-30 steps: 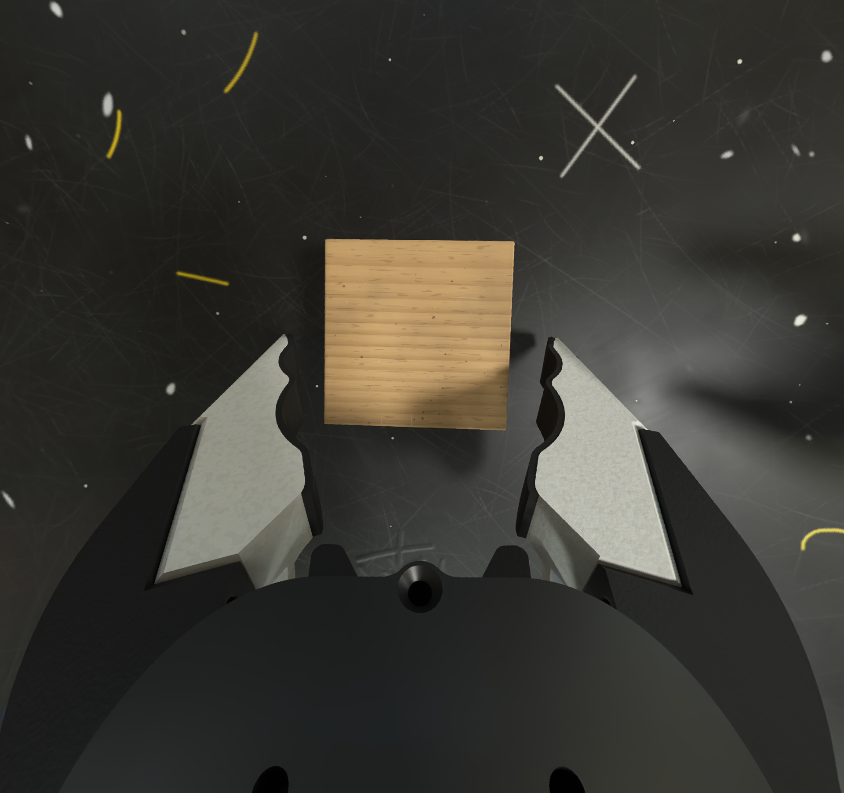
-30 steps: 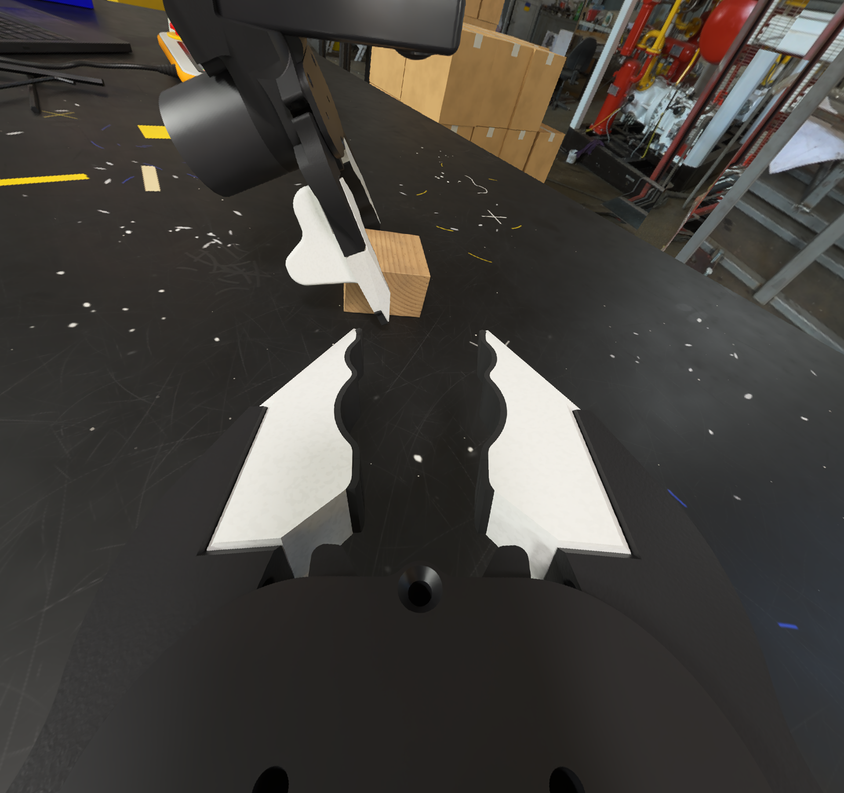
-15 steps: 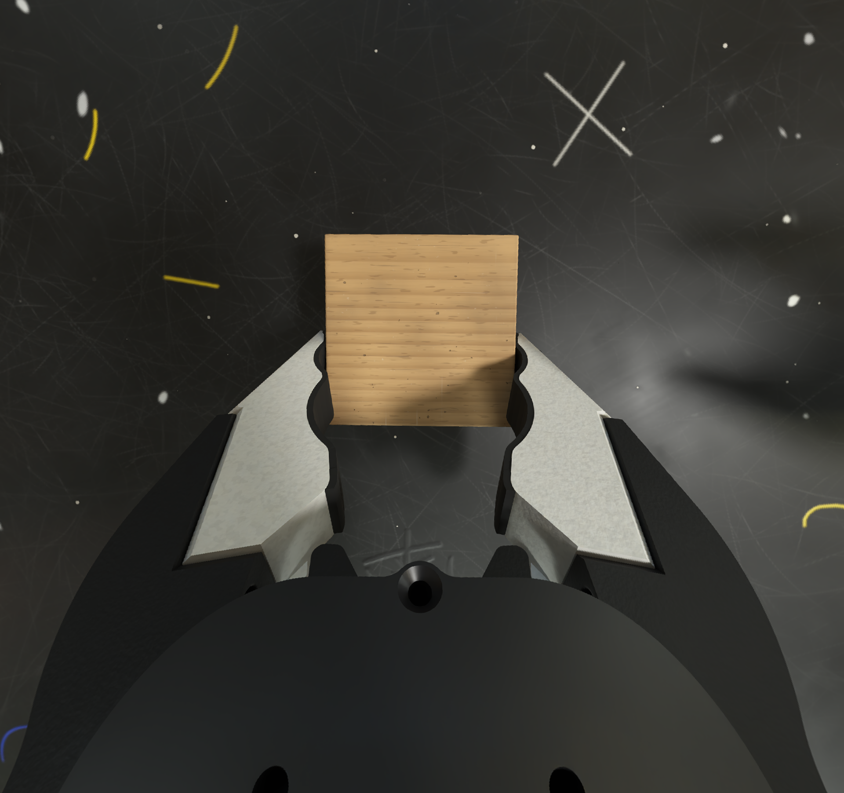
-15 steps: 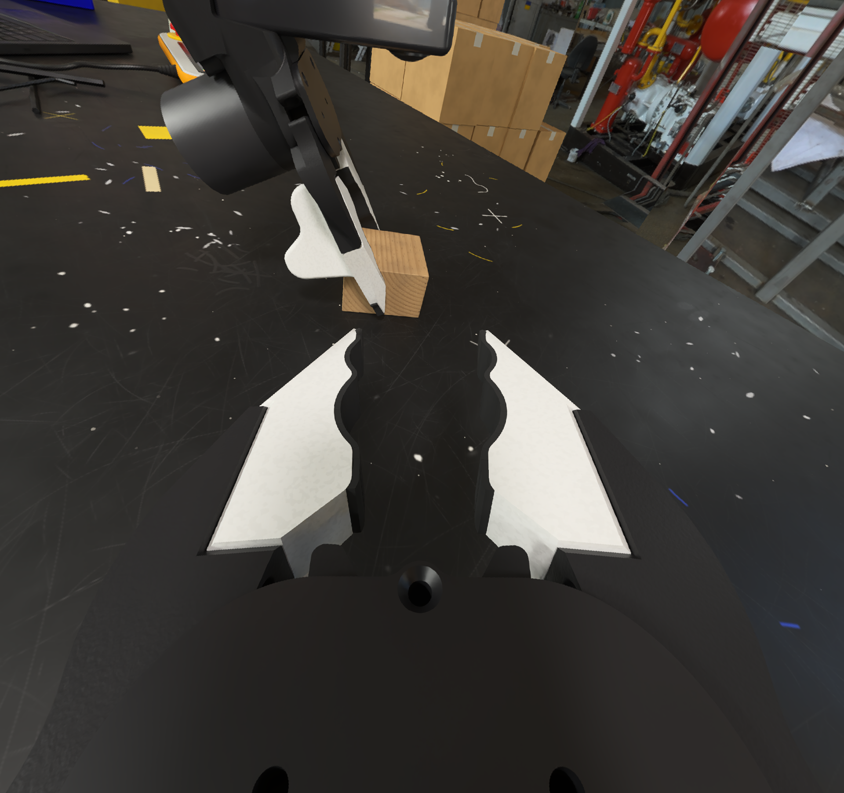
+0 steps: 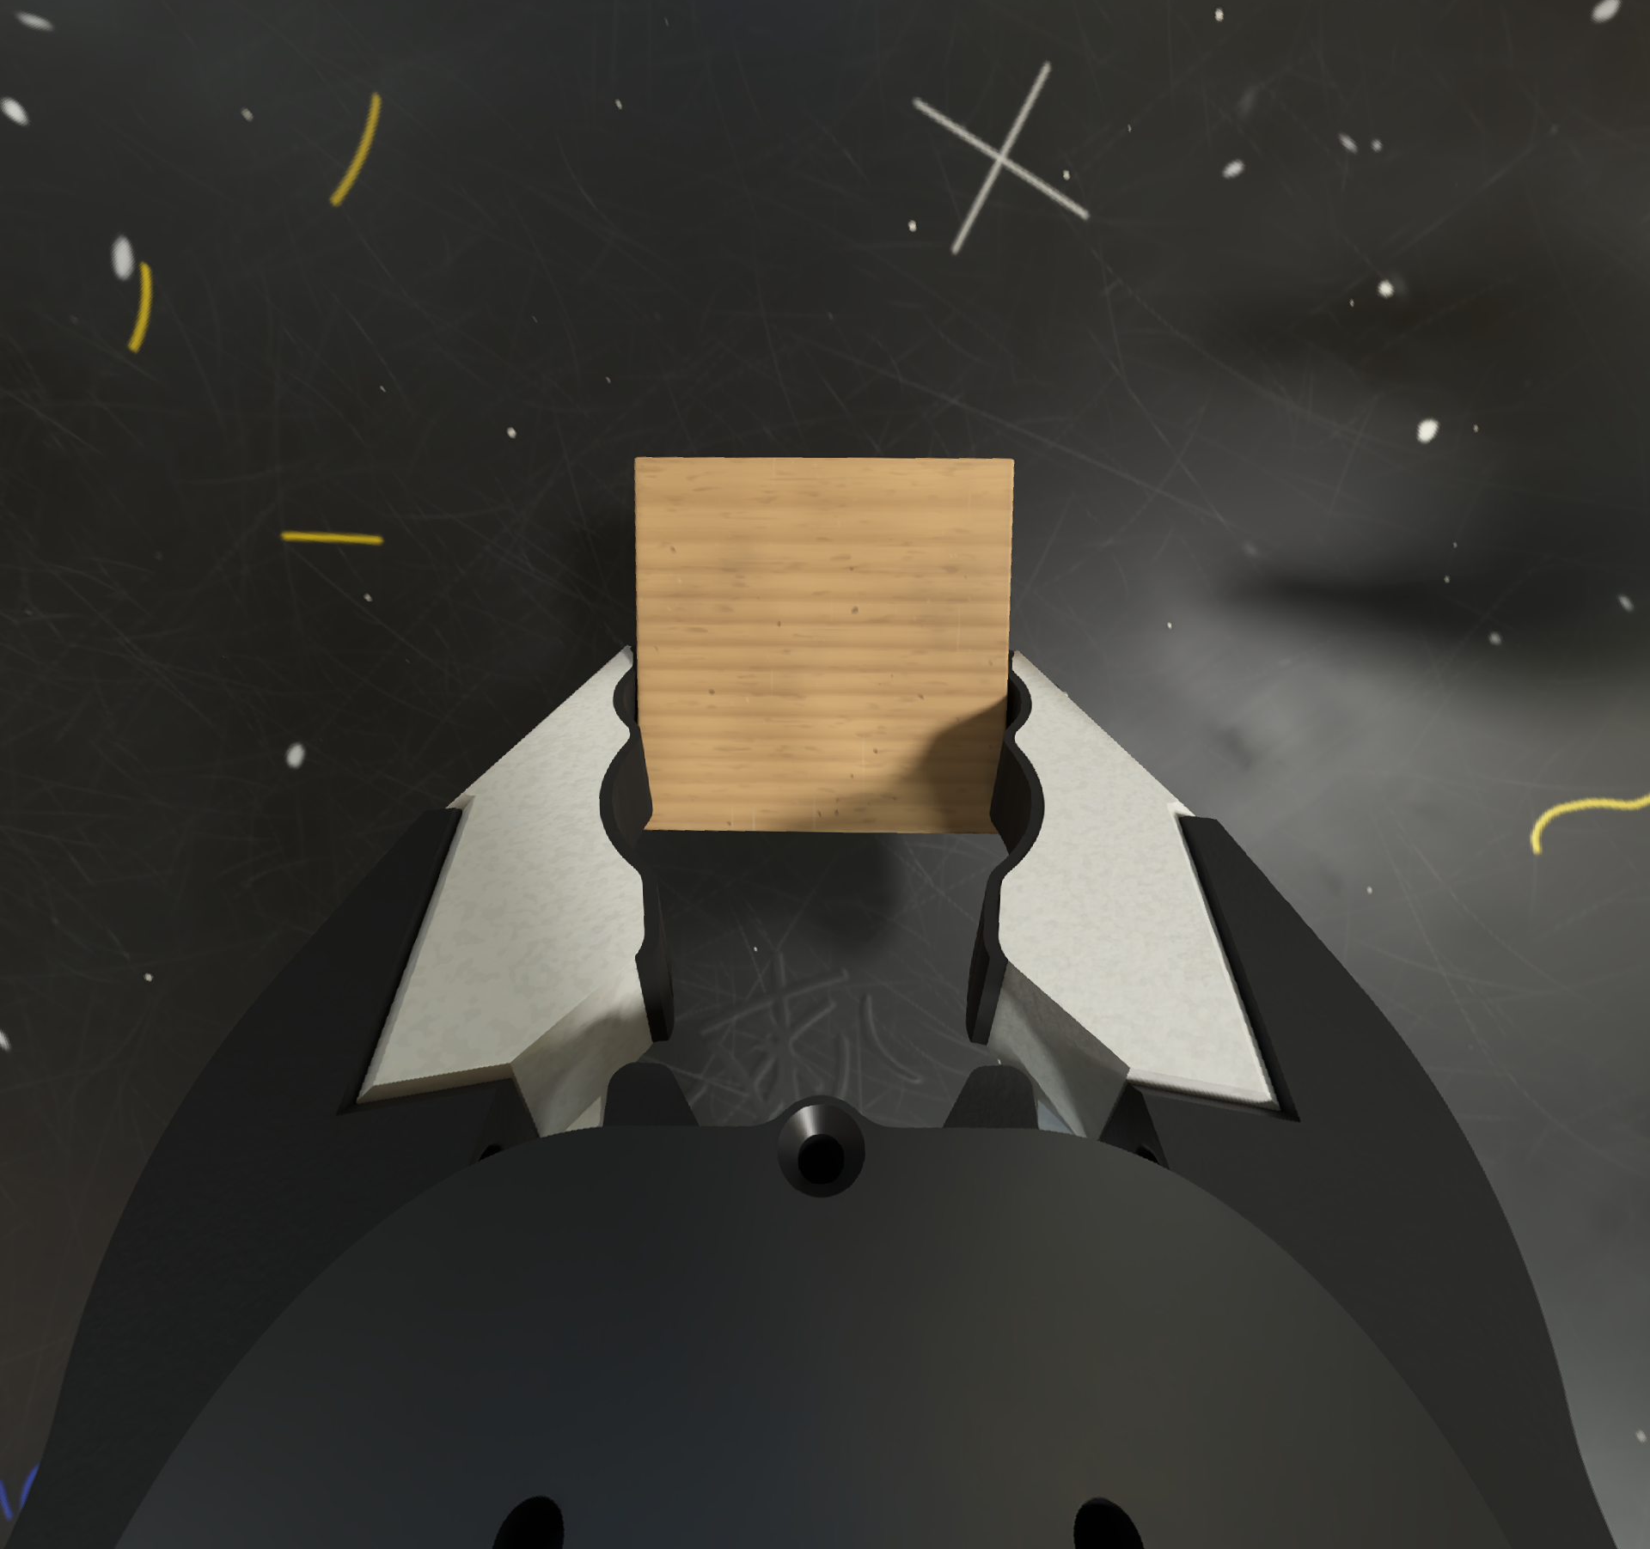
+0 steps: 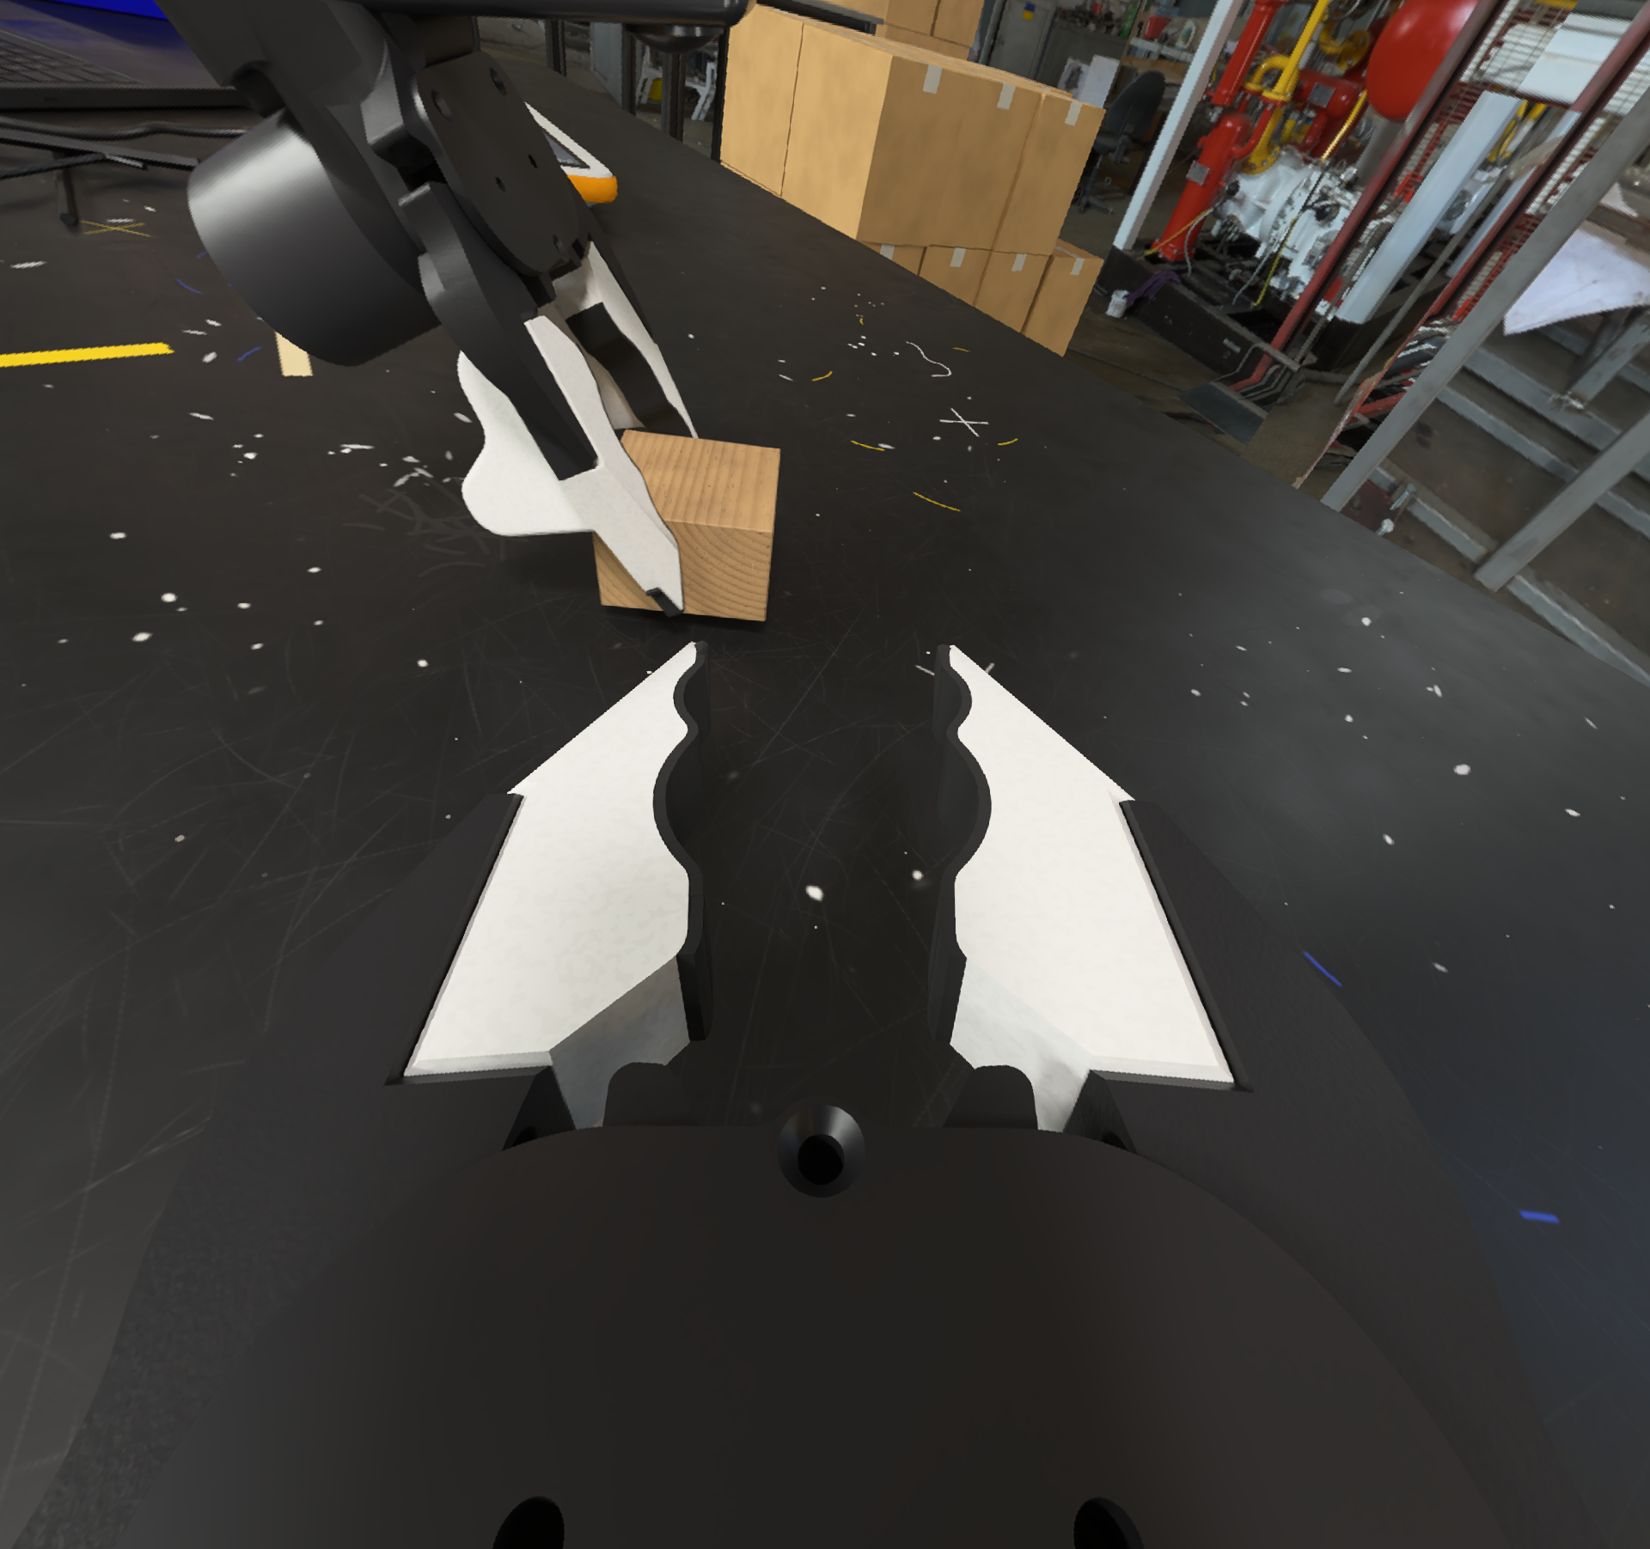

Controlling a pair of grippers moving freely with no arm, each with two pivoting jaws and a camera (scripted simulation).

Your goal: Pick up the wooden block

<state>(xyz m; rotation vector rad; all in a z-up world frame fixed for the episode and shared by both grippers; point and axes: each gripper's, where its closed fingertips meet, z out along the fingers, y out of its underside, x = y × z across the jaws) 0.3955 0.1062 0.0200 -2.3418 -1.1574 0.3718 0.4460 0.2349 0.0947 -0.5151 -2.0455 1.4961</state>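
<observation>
The left gripper [image 5: 821,676] has its white fingers pressed against both sides of the square, light-brown wooden block [image 5: 823,645], clamped on its near half. Its own camera looks straight down on the block's top face; the right wrist view alone shows the side faces, and there the block [image 6: 714,524] looks tipped slightly — its near-left bottom edge seems off the surface, though I cannot be sure. The left gripper [image 6: 661,587] slants down onto it from the upper left. The right gripper [image 6: 821,658] hangs low just short of the block, jaws apart and empty. Below lies a scratched black tabletop [image 6: 1161,792] with white flecks and a white chalk cross [image 5: 1002,158]; stacked brown cardboard boxes [image 6: 911,123] and red machinery [image 6: 1295,96] stand beyond.
</observation>
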